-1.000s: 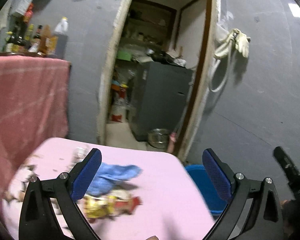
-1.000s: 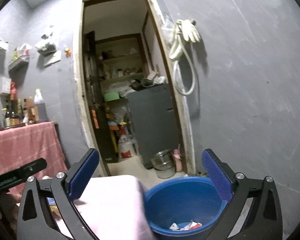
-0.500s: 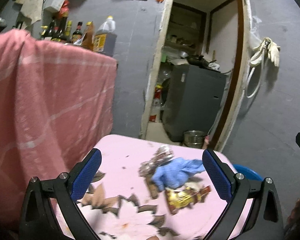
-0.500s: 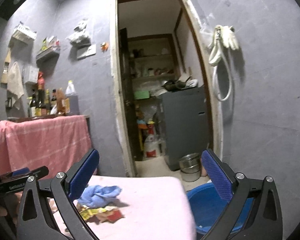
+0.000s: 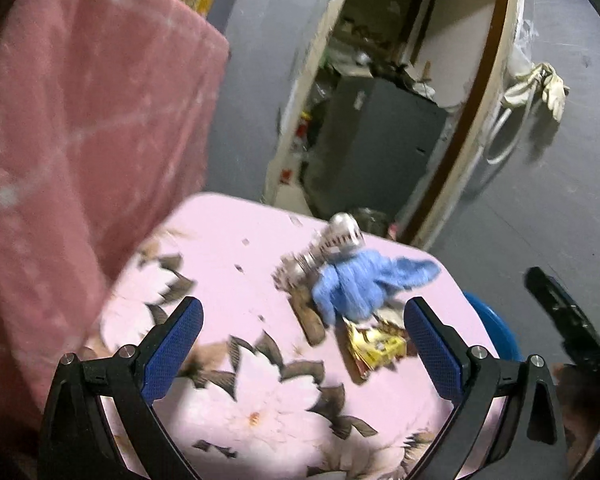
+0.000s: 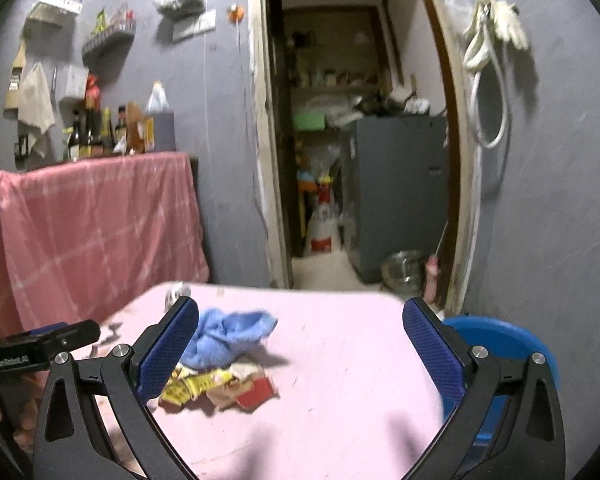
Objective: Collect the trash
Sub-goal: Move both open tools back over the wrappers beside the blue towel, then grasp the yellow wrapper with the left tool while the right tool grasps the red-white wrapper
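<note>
Jaws of both grippers gape wide, empty, angled down over the littered table (image 5: 236,264).

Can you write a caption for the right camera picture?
Open right gripper faces blue cloth and wrappers on pink table.

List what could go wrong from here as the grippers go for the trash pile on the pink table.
1. The blue cloth lies on top of the yellow wrappers, so a gripper may grab cloth rather than trash.
2. The blue basin sits below the table's far edge; loose wrappers could drop beside it.
3. Left gripper and right gripper, both open, face one pile and might collide.
</note>
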Available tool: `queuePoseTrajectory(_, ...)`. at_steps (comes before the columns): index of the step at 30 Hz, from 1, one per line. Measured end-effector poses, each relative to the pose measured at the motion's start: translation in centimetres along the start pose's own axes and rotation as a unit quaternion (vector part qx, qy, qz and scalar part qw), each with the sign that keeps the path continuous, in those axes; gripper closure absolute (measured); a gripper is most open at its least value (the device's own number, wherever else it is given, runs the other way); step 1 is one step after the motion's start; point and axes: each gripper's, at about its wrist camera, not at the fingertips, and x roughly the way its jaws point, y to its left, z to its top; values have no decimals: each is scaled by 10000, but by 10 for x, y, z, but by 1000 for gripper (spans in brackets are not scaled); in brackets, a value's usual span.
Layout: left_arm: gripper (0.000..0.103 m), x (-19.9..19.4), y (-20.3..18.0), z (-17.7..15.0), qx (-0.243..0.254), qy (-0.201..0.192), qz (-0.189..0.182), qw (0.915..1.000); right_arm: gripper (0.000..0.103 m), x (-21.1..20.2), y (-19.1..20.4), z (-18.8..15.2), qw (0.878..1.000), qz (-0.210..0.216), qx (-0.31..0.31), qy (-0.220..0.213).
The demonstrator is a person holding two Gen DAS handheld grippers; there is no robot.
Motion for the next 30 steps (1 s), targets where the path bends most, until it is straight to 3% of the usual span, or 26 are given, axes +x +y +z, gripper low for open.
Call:
queuePoseTrajectory(2,6,7,-4,-2,5,159,-81,9998,9,9,0,-5,9998,57,-8,193)
queuePoseTrajectory(4,17,13,-7,-5,6,293,-153,9995,18,17,-1,-10,9992,115,-23,381)
queuePoseTrajectory(7,33,26,-12,-10,48,578,-230,9981,21,29,0,-16,9975,257,-22,658)
queuePoseTrajectory(9,35,35,-14,-12,-6,771,-301,9966,26,38,2,-20,9952,378,-35,904)
queuePoseTrajectory(16,66,56,-17,-13,-248,1195,-514,9912,44,64,6,-32,9875,558,44,1473)
queuePoseTrajectory(19,70,60,-18,-13,-255,1274,-542,9900,51,72,7,-37,9844,618,71,1646)
queuePoseTrajectory(30,77,61,-25,-12,-220,1333,-786,9877,61,82,7,-46,9776,778,82,1955)
